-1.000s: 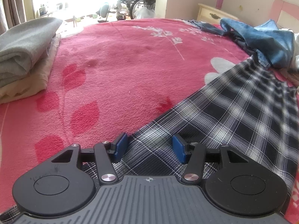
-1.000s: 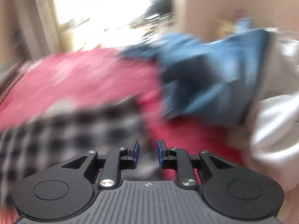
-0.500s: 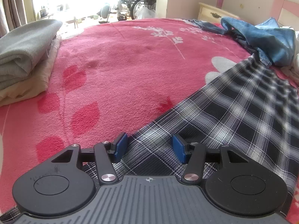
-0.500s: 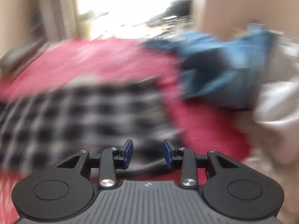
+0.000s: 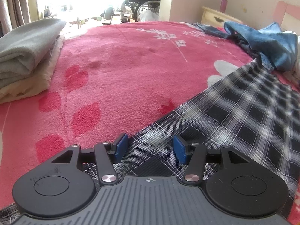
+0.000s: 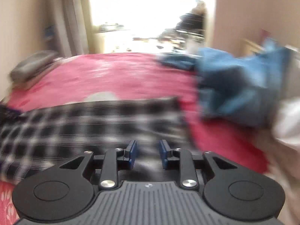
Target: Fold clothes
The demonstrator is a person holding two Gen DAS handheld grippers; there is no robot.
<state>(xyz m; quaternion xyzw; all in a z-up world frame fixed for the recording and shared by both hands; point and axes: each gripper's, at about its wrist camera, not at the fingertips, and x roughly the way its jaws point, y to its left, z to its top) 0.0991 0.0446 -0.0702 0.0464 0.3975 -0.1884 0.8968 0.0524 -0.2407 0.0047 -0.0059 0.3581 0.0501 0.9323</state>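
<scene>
A black-and-white plaid garment (image 5: pixel 234 116) lies spread on the red bed cover (image 5: pixel 121 65). My left gripper (image 5: pixel 151 148) is open, its blue pads low over the garment's near corner, gripping nothing. In the blurred right wrist view the same plaid garment (image 6: pixel 93 120) lies across the bed, and my right gripper (image 6: pixel 147 153) is open just above its near edge, empty.
A folded grey and cream stack (image 5: pixel 28 56) sits at the left of the bed. A heap of blue denim (image 5: pixel 266 43) and white cloth (image 6: pixel 288 123) lies at the right. A nightstand (image 5: pixel 215 16) and wheelchair (image 5: pixel 144 1) stand beyond the bed.
My right gripper has swung left over the plaid garment and its jaws have opened wider. My left gripper has stayed open in place over the garment's corner.
</scene>
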